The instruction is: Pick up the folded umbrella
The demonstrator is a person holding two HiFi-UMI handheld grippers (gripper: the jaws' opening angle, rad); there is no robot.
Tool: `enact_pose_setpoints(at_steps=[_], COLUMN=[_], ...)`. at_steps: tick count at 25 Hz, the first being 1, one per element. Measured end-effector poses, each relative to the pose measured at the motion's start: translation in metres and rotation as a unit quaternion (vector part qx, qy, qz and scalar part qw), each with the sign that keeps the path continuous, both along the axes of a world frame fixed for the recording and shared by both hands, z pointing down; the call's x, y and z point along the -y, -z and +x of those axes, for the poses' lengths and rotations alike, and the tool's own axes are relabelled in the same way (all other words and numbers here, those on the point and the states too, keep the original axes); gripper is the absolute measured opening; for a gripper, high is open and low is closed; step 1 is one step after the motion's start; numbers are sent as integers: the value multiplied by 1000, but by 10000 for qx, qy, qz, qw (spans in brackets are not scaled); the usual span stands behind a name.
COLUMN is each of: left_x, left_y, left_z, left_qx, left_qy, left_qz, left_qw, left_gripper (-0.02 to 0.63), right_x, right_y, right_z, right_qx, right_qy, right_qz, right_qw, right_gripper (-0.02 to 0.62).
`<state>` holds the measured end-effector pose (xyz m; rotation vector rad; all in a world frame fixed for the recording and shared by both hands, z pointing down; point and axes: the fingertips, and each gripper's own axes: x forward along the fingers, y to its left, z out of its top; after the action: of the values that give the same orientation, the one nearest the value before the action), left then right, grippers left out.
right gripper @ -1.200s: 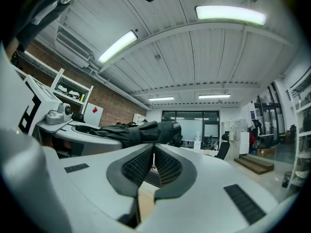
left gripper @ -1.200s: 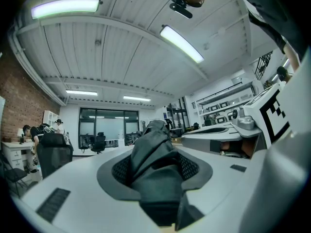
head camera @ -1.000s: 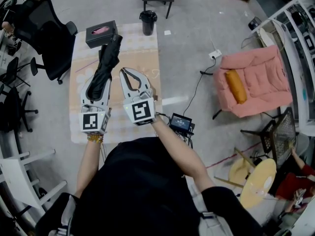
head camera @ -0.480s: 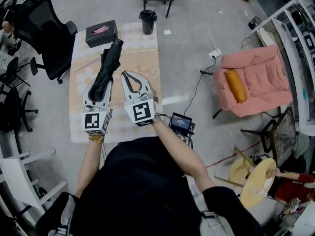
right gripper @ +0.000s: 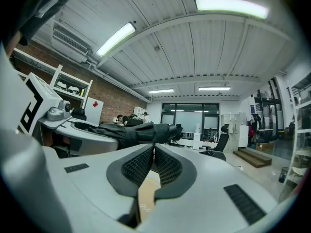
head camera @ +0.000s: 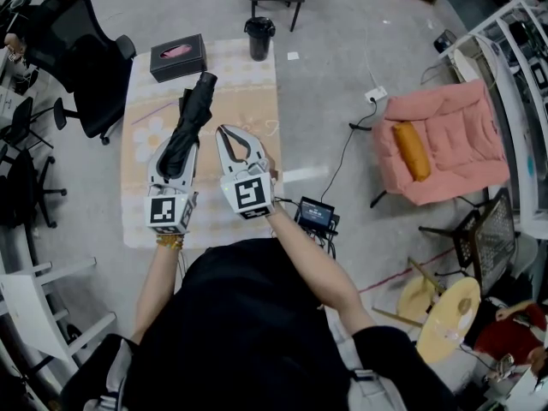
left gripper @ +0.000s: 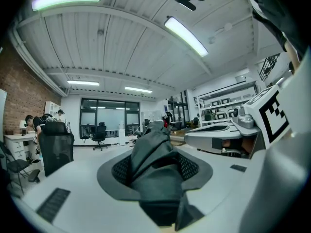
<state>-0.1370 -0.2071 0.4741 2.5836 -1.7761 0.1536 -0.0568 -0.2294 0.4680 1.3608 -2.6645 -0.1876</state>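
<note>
Concrete floor (head camera: 325, 101) of an open workshop, with a cream patterned cloth (head camera: 248, 92) spread below the standing person; whether it covers a bench or lies on the floor cannot be told.

Item 1. Folded umbrella (head camera: 193, 110), black, canopy wrapped. One end is in the left claw; the rest runs forward, away from the person, over the cloth. The right gripper view shows it lying level at claw height, so it is judged carried rather than resting on the cloth.

Item 2. Left claw (head camera: 175, 148), clenched on the folded umbrella. Dark fabric bunches between both ribbed pads. The hold at one end is judged to keep the long body out in front and clear of the other claw.

Item 3. Right claw (head camera: 226, 133), jaws drawn together at the tips, nothing between them. It is held just beside the left claw and parallel to it, apart from the umbrella. Judged idle; one claw suffices for so light a load.

Item 4. Bystanding goods, all well apart from the claws: black tissue box (head camera: 178, 56) at the cloth's far corner; black container (head camera: 259, 37) at its far edge; office chair (head camera: 81, 54) to the left; pink armchair (head camera: 445, 148) with orange cushion (head camera: 412, 151) to the right.
</note>
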Motion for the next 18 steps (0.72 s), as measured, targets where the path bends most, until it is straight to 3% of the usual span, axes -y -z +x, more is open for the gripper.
enact_pose_setpoints(at_steps=[8,18], left_x=[-2,0], left_y=[-9,-16], left_z=[-6,-6], left_qx=[-31,-20], left_qy=[30,68], left_qz=[-86,-168], left_qw=[10000,9998], left_gripper=[193,193], right_x=[-5,-3], right_y=[-14,-20], right_z=[-7,-6], right_qx=[98,-128], right_qy=[92,122], right_qz=[-150,-116], right_qw=[9998,9998], right_gripper=[17,17])
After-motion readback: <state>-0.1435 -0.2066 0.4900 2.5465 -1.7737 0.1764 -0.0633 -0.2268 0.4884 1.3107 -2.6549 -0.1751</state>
